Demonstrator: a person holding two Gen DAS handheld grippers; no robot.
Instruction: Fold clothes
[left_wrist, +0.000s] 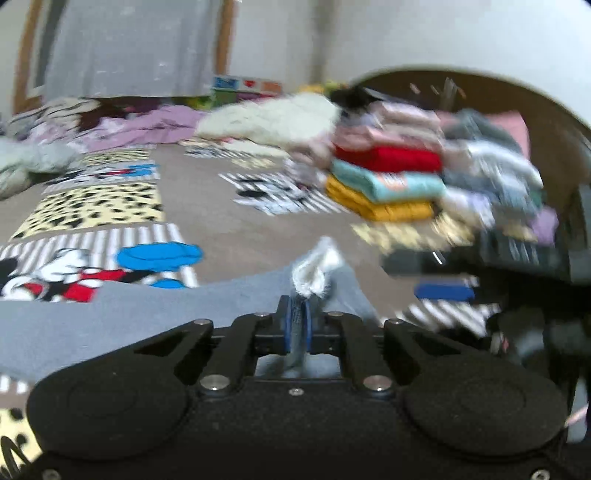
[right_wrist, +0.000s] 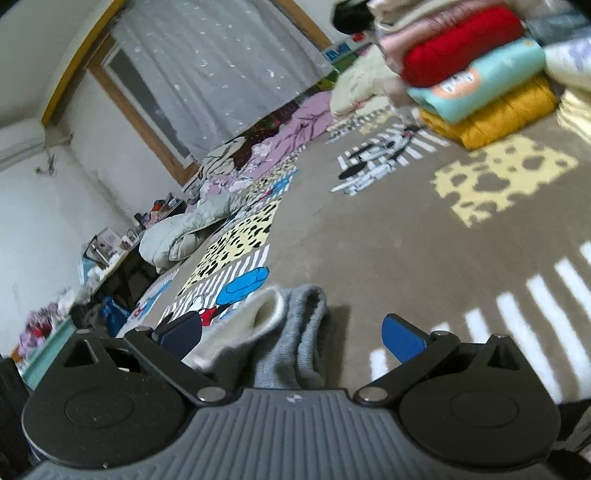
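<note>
- Left tool (left_wrist: 297, 319) clamps the grey fleece-lined garment (left_wrist: 110, 317) hem, bottom centre.
- Right tool (right_wrist: 291, 332) gapes wide around its cuff; close there, then lift evenly.
- Keep clear of the folded stack (right_wrist: 476, 74), upper right.

Bare carpet (right_wrist: 388, 229) ahead; folded stack (right_wrist: 476, 77) blocks far right.

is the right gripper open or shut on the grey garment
Open. The right gripper has its blue pads spread wide apart, and the grey garment lies loose between them on the blanket, touched by neither.
</note>
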